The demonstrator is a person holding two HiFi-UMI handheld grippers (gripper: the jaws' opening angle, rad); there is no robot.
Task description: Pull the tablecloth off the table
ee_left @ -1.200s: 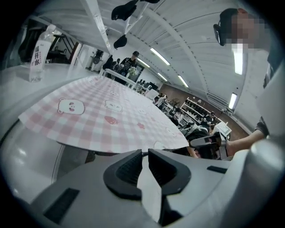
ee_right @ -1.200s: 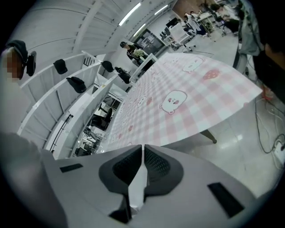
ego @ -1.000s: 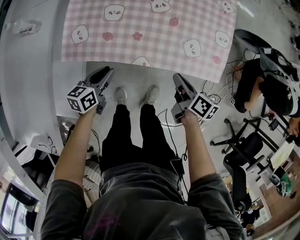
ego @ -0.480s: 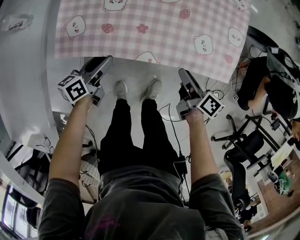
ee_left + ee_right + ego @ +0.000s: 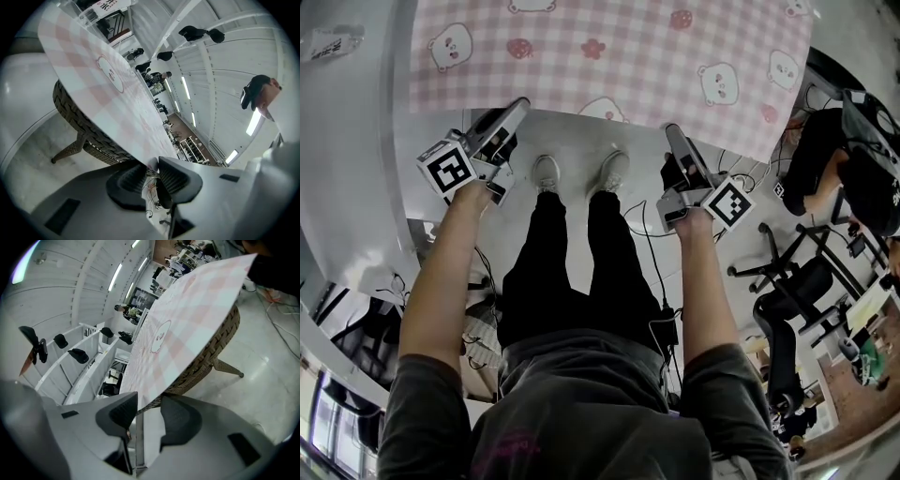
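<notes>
A pink checked tablecloth [image 5: 609,56] with bear prints covers a woven wicker table [image 5: 79,124]; its near edge runs across the top of the head view. My left gripper [image 5: 517,103] reaches up to that edge at the left. In the left gripper view the tablecloth [image 5: 93,79] ends in the narrow gap of the left gripper [image 5: 150,166], whose jaws stand slightly apart. My right gripper [image 5: 672,129] meets the edge at the right. There the tablecloth [image 5: 187,315] enters the right gripper [image 5: 147,411], whose jaws are wider apart. The wicker table [image 5: 211,357] shows under the cloth.
A water bottle [image 5: 323,45] lies on a white counter [image 5: 347,169] at the left. My white shoes [image 5: 546,173] stand on the floor below the table edge, with cables [image 5: 647,234] beside them. Office chairs [image 5: 787,272] and a seated person [image 5: 853,159] are at the right.
Both grippers have moved forward from below the cloth to its near edge. The edge now sits between each pair of jaws; earlier it was apart from them.
</notes>
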